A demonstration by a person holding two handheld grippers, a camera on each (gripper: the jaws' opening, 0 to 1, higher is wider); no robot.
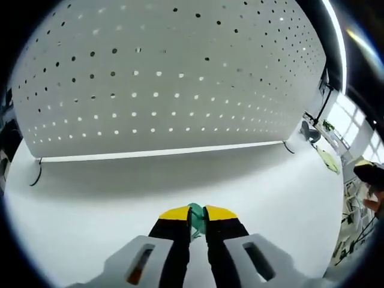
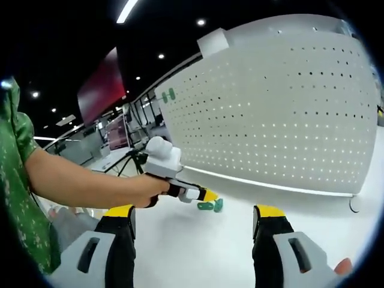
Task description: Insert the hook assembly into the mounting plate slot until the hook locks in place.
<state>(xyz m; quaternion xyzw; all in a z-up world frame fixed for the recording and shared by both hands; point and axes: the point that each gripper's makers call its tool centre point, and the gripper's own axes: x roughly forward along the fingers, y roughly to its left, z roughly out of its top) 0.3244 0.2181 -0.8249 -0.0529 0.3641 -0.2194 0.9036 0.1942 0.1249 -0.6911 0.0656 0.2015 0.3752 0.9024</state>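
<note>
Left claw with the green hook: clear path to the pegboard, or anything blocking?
Probably yes. The left claw is shut on the green hook, and only bare white table lies between it and the upright pegboard. The right claw is open and off to the side, not in the path.

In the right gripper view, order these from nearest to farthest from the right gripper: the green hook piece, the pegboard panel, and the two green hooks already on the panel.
1. Green hook piece, held in the left gripper, ahead of the right gripper over the white table.
2. Pegboard panel, upright behind it.
3. Two green hooks, high on the panel's far left end.
</note>
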